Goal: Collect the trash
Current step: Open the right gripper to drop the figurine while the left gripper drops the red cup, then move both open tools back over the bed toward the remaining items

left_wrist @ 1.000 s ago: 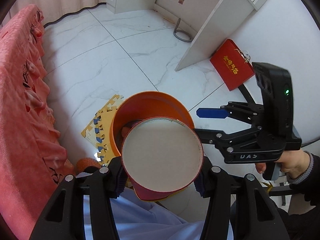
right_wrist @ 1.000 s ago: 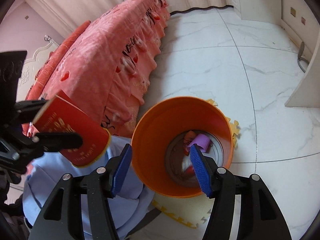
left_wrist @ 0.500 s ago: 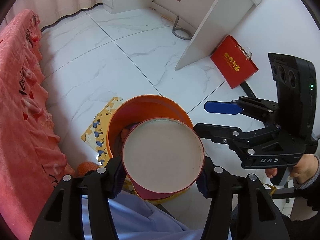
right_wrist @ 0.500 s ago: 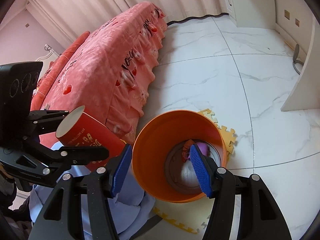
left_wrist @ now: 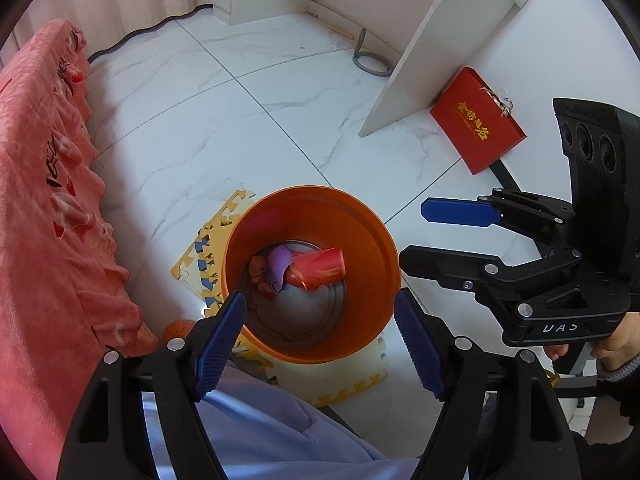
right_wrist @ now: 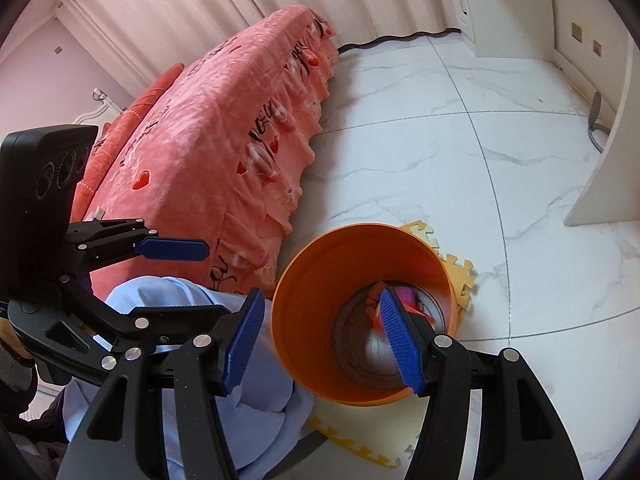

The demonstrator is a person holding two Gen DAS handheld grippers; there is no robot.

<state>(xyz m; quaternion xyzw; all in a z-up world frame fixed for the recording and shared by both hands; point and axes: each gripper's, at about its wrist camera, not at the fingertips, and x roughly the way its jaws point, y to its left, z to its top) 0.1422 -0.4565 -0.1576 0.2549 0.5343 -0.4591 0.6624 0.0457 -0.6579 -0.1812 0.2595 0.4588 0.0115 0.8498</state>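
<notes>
Both grippers, L [left_wrist: 320,340] & R [right_wrist: 324,338], angled down over orange bin [left_wrist: 372,216], jaws wide apart, empty.

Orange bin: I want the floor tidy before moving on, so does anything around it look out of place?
The orange bin stands upright with the red cup lying inside. Odd bits: yellow foam mat pieces lie crooked under and beside it, and a red gift box lies on the floor by the white desk panel.
</notes>
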